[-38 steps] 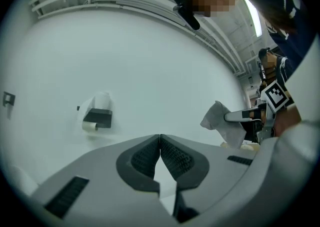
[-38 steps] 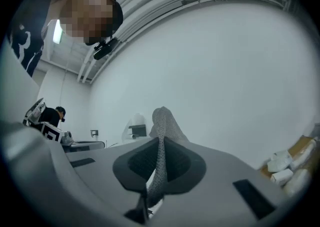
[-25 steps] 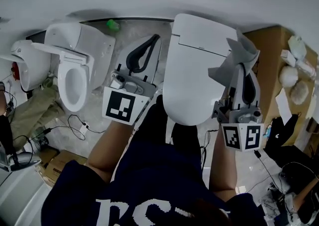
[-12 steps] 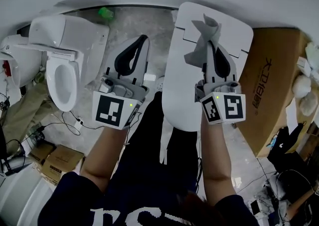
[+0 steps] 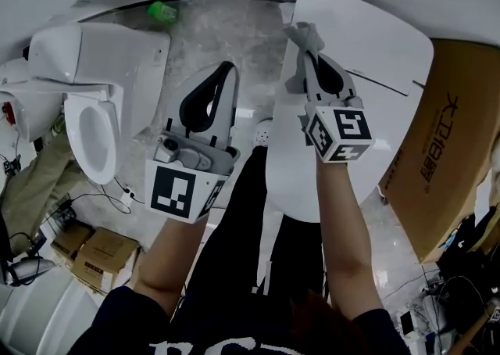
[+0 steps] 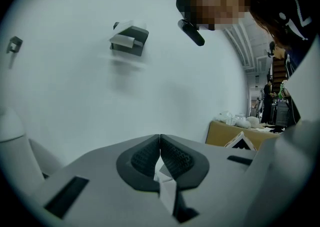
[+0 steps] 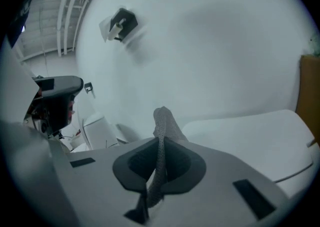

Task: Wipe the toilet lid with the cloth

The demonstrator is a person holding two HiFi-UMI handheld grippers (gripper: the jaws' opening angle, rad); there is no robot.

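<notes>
**Cloth in hand at the lid's back corner, most of the wiping apparently left to do**

The right gripper (image 5: pixel 311 58) is clamping the grey cloth (image 5: pixel 301 35) between its 2 closed jaws, and a tuft of the fabric is poking out past the tips. From the head view, that tuft is hanging over the rear left corner of the closed toilet lid (image 5: pixel 375 48), close to the hinge end. In the right gripper view the cloth (image 7: pixel 162 120) is standing up between the pads while the lid (image 7: pixel 250 131) is lying lower and to the right, so whether fabric is actually touching plastic cannot be told.

The left gripper (image 5: pixel 227 70) is idling beside the lid over the marbled floor (image 5: pixel 211 33), its jaws pressed together on nothing that I can make out.

The lid is showing no streaks or damp patches, so nothing is proving that any part has been cleaned. Judging by position, the broad middle and front of the lid are waiting for passes. A second toilet (image 5: pixel 94 111), with its seat exposed, is standing well apart on the left, and a cardboard box (image 5: pixel 457 142) is sitting just beside the lid on the right.
</notes>
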